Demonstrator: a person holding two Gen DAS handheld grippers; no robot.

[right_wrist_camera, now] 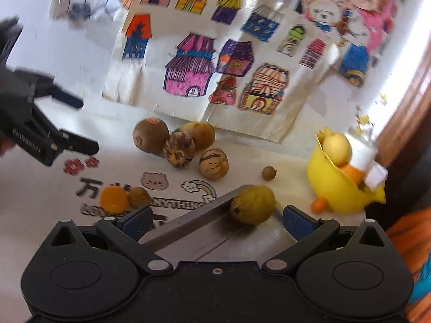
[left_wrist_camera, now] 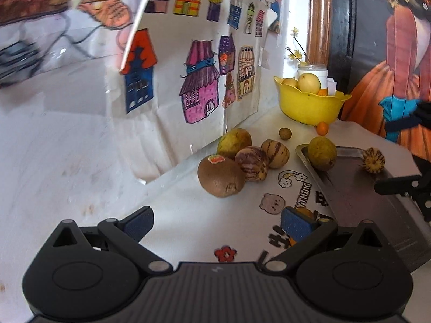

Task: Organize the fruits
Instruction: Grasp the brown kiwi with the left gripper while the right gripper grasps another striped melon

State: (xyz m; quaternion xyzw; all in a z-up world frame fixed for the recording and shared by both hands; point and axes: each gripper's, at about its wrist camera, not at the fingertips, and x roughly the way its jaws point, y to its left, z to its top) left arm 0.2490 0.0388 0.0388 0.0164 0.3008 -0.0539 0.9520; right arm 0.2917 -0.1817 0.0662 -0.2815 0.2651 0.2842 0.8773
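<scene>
Left wrist view: left gripper (left_wrist_camera: 218,224) and right gripper (right_wrist_camera: 216,216) both spread wide, holding nothing; green fruit (right_wrist_camera: 252,204) and striped fruit (left_wrist_camera: 373,160) rest on metal tray (left_wrist_camera: 358,188); kiwi (left_wrist_camera: 221,176) lies beside it.

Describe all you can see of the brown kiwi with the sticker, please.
The kiwi is a brown, fuzzy-looking oval fruit with a small orange and green sticker on its upper side. It lies on the white table near the wall drawings, at the front of a cluster, against a purple-striped fruit. No tool holds it.
</scene>
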